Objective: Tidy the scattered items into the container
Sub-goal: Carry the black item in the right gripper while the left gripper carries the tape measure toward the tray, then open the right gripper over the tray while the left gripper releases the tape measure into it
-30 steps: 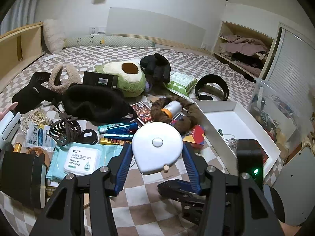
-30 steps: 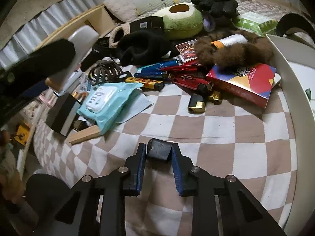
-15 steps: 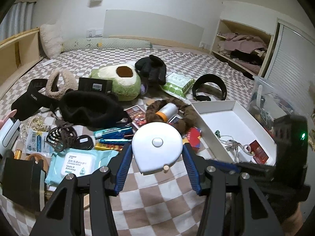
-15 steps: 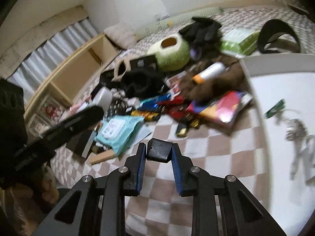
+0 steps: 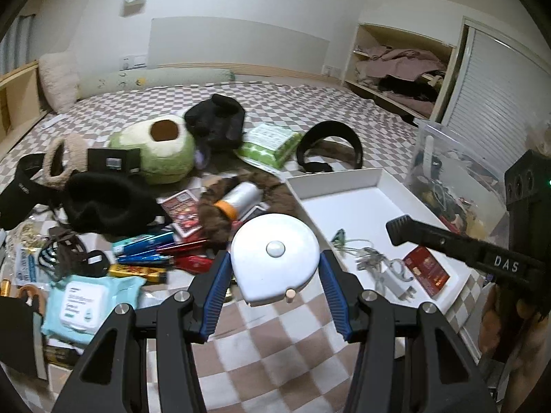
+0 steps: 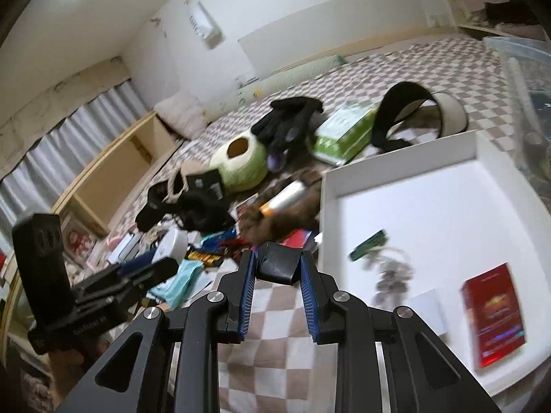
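Left tool [image 5: 275, 275] is clamped on a white round tape measure [image 5: 274, 258], fingers on its two sides so the flat face stays up and it can't roll out. It is held up above the checkered bed [image 5: 241, 340], just left of the white tray [image 5: 389, 179], which looks like the container.

Right tool [image 6: 277, 268] pinches a small black block [image 6: 277, 263], maybe a lighter or case, too blurred to tell. It sits near the tray's left rim [image 6: 327, 206] and is held high, likely so it clears the wall on the way in.

Tray already holds a red box [image 6: 492, 316], a bunch of keys [image 6: 389, 275], a green tag [image 6: 368, 241] and a white charger [image 5: 392, 280].

Most clutter lies on the bed outside the tray: avocado plush [image 5: 155, 148], black gloves [image 5: 215, 122], wipes pack [image 5: 82, 303], pens [image 5: 148, 244], brown furry thing with a bottle [image 5: 237, 199], headband [image 5: 330, 148].

Judging by the poses, both items are being carried to the tray. Plenty is left to sort.
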The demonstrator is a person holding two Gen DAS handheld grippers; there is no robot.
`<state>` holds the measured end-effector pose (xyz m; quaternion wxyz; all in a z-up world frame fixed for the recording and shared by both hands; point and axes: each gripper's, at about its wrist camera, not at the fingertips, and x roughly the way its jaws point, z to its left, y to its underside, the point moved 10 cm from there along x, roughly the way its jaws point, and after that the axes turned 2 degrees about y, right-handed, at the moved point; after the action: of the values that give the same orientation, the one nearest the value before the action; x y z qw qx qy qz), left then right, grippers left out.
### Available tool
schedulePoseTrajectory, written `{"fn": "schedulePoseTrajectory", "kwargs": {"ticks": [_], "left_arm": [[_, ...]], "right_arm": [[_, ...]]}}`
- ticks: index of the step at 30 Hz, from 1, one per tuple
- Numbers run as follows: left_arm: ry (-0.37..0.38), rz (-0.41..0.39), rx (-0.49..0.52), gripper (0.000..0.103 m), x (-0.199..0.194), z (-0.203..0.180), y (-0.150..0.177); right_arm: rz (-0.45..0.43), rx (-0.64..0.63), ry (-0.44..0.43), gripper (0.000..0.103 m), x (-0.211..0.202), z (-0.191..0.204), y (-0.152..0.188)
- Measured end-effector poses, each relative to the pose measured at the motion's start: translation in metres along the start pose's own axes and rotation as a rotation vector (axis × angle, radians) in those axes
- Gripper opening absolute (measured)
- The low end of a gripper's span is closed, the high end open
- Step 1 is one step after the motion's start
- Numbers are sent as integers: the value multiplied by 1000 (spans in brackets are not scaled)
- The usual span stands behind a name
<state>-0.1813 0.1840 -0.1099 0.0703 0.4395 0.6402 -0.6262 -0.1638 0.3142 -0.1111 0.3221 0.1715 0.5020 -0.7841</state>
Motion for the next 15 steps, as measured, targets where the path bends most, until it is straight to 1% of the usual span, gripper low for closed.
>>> {"fn": "schedulePoseTrajectory", "kwargs": {"ticks": [9, 15], "left_arm": [[60, 8, 39, 52, 18, -46, -15], [112, 26, 62, 52, 33, -79, -23]], "right_arm": [[-35, 3, 62, 27, -27, -39, -19], [-46, 16, 109, 27, -40, -68, -26]]}}
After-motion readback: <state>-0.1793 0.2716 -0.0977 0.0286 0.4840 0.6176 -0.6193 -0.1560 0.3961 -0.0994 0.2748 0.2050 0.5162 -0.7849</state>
